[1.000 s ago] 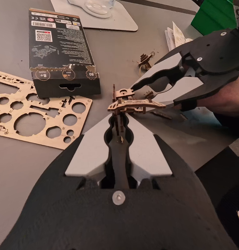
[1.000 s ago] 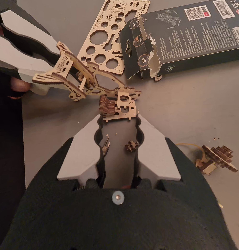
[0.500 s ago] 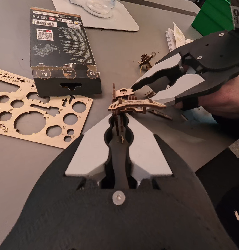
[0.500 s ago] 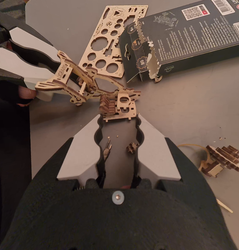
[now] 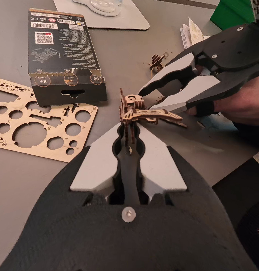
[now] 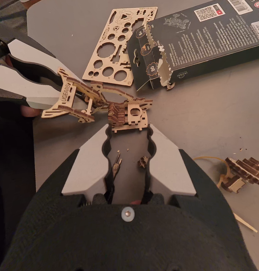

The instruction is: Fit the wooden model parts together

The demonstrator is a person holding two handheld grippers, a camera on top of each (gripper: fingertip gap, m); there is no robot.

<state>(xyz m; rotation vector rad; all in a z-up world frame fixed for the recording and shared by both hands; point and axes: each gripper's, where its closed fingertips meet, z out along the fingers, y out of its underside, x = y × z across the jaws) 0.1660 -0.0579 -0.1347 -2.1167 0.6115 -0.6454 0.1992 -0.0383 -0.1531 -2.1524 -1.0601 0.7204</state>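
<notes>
Above the tabletop (image 6: 199,117): frame (image 6: 84,99) and block (image 6: 130,115) meet in the air.
Left tool (image 5: 129,126): narrow, clamped on the frame end.
Right tool (image 6: 129,129): half-wide, gripping the block (image 5: 133,101).
Change: almost none; the block stays pressed at the frame's far end.
Meaning: joint probably not seated yet.
</notes>
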